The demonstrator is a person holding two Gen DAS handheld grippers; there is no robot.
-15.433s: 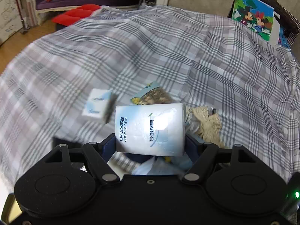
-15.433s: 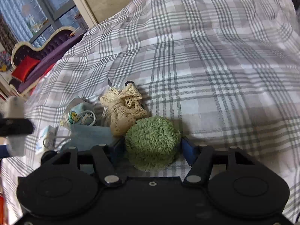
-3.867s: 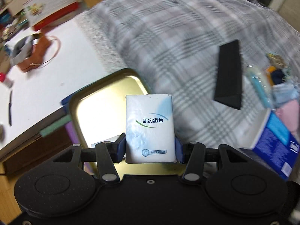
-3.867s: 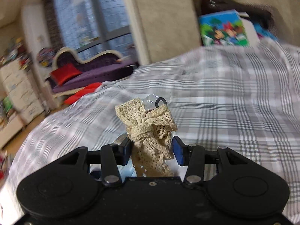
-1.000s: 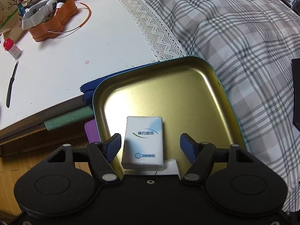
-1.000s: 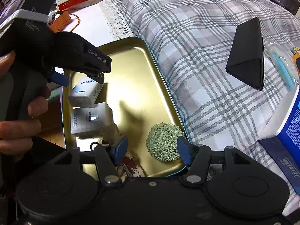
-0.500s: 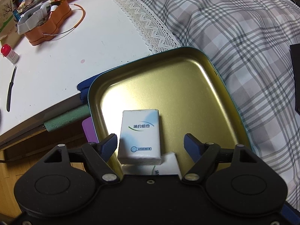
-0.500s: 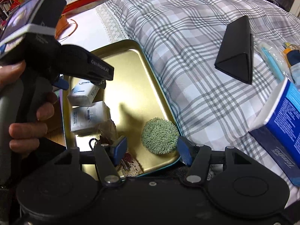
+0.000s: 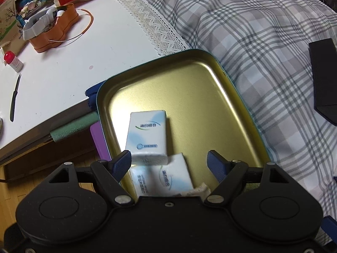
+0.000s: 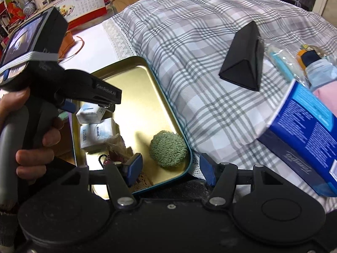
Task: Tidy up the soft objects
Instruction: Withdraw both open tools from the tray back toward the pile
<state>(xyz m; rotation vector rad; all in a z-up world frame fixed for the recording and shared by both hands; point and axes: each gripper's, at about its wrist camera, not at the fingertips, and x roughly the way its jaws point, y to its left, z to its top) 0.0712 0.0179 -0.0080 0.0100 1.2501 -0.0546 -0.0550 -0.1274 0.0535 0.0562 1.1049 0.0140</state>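
A gold tray with a teal rim (image 9: 238, 92) (image 10: 168, 109) sits at the bed's edge. Two white tissue packs lie in it, one (image 9: 147, 135) (image 10: 90, 111) beyond the other (image 9: 162, 181) (image 10: 96, 135). My left gripper (image 9: 169, 160) hovers over them with its jaws opening and its pads touching neither pack. A green knitted puff (image 10: 168, 151) and a cream lace piece (image 10: 118, 143) (image 9: 198, 189) also lie in the tray. My right gripper (image 10: 171, 166) is open above the tray's near corner, holding nothing.
A person's hand (image 10: 31, 130) holds the left gripper. On the plaid bedspread (image 10: 189, 31) lie a black triangular case (image 10: 242, 63) (image 9: 324, 80) and a blue box (image 10: 305, 139). The white table (image 9: 63, 73) carries an orange tin (image 9: 52, 33), a knife (image 9: 13, 101) and a red-capped bottle (image 9: 12, 61).
The left jaws have widened and drawn back from the tissue pack, which stays in the tray. The right gripper has lifted away from the tray, leaving the lace piece and green puff there.
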